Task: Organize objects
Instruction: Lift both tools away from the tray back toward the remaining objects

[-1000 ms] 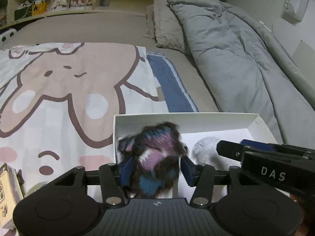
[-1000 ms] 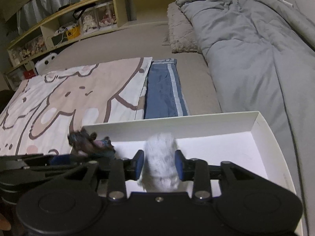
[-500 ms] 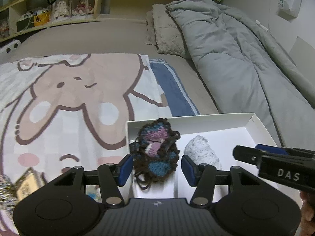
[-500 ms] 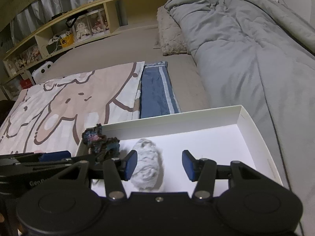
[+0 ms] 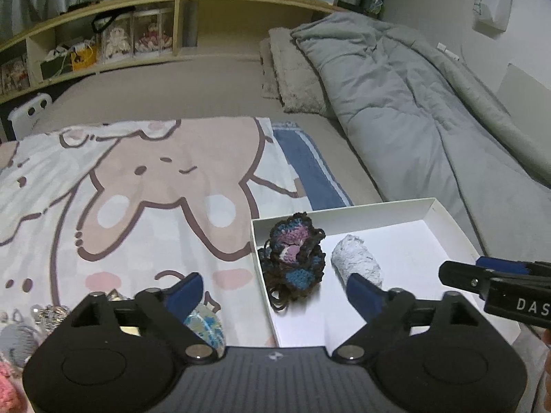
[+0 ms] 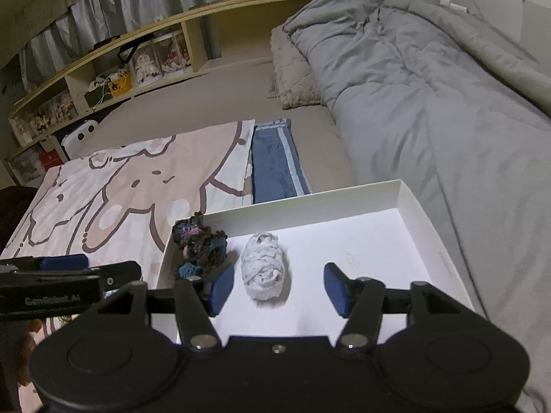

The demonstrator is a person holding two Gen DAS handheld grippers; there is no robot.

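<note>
A white open box lies on the bed. In its left end lie a dark multicoloured crochet piece and a pale grey yarn ball, side by side. My left gripper is open and empty, raised above the box's left edge. My right gripper is open and empty, hovering over the yarn ball. Each gripper shows in the other's view, the right one at the right edge of the left wrist view and the left one at the left edge of the right wrist view.
Several small yarn items lie left of the box on a cartoon-print blanket. A folded blue cloth lies beyond the box. A grey duvet fills the right side. Shelves stand behind the bed.
Both grippers opened, letting go of the crochet piece and the yarn ball into the box, then drew back and up. The left gripper's jaws spread wider.
</note>
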